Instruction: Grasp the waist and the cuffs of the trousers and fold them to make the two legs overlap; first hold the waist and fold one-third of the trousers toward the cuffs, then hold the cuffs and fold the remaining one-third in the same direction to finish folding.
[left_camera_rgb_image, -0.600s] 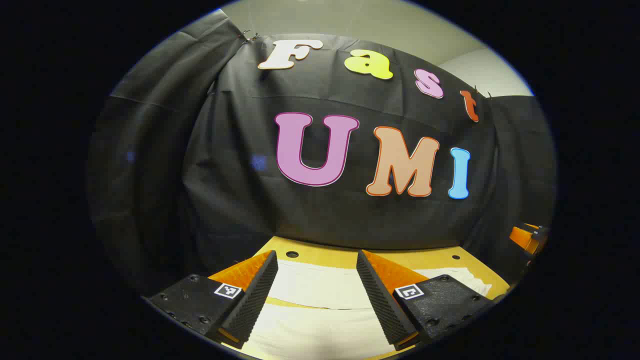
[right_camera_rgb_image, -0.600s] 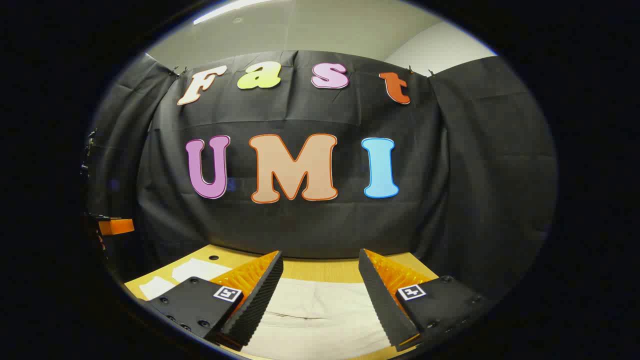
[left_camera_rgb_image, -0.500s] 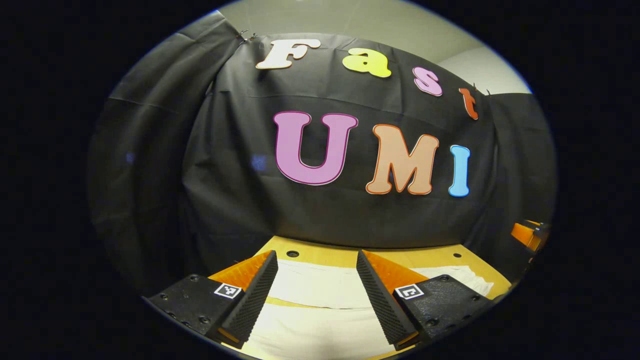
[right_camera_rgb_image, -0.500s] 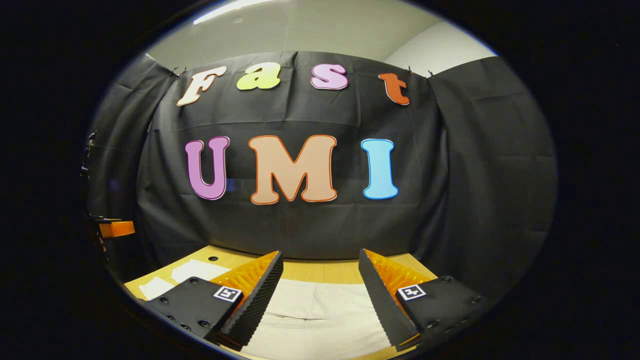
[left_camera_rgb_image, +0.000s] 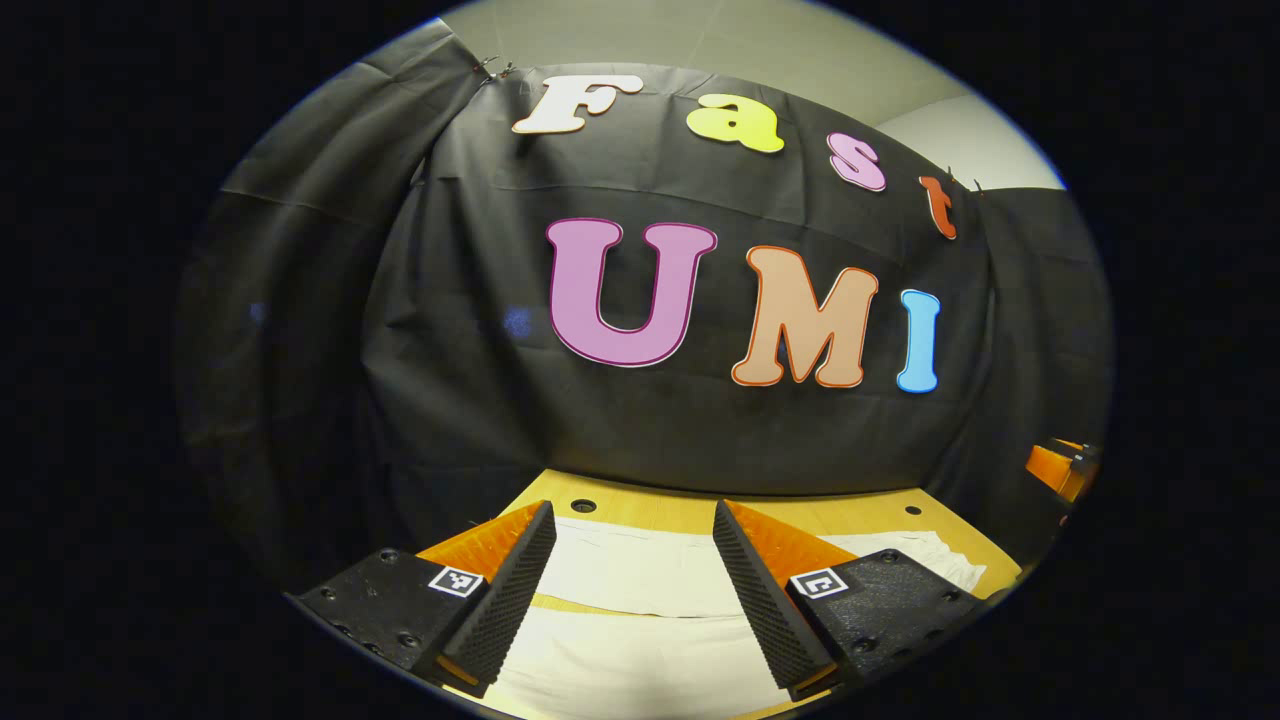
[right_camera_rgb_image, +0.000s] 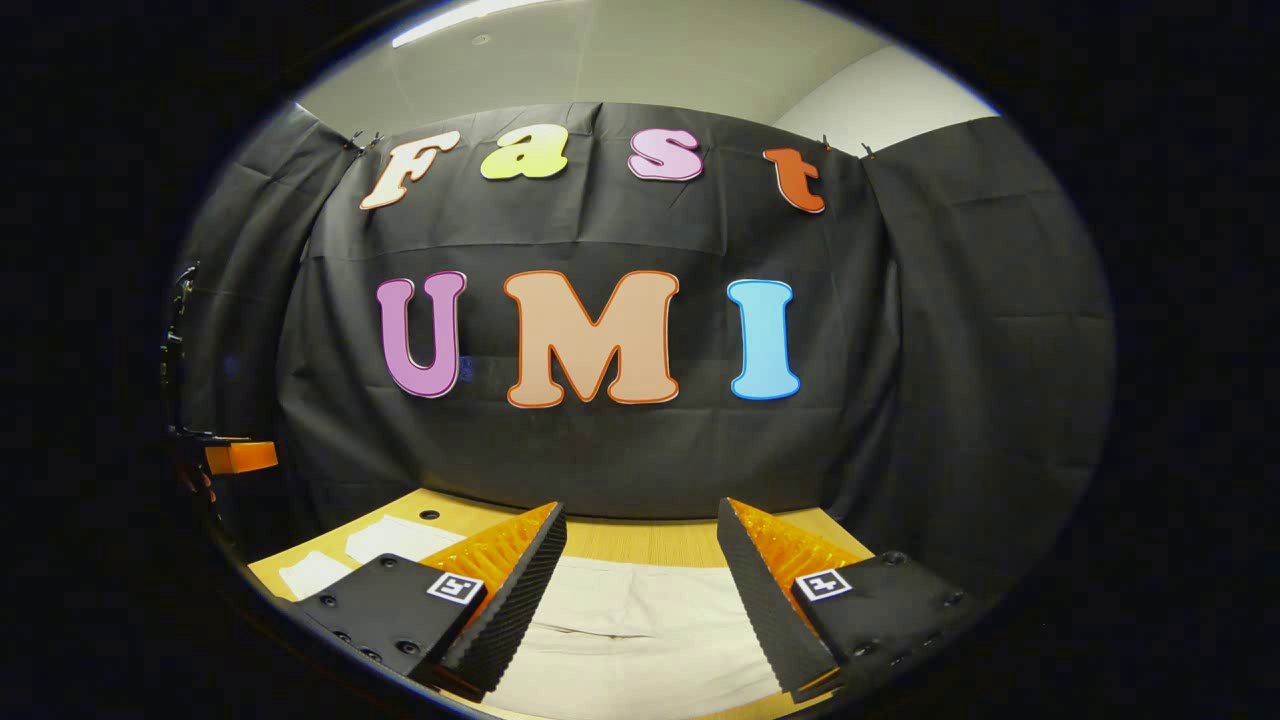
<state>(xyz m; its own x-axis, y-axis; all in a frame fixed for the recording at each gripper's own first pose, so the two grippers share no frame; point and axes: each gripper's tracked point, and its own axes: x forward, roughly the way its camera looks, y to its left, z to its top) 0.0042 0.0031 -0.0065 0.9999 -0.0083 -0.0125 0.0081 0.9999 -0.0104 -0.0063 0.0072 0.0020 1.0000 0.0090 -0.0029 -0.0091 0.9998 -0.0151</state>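
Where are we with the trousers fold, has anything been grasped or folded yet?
Nothing looks done: the pale trousers lie on the wooden table, and whether any fold has been made can't be told from here. In hand: the left gripper and right gripper hover open above the cloth, gripping nothing. Left: grasp waist and cuffs, overlap the legs, then both one-third folds.

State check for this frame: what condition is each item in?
left tongs: open, empty, above the trousers
right tongs: open, empty, above the trousers
trousers: pale, lying flat on the table, not gripped
table: wooden, trousers spread on it
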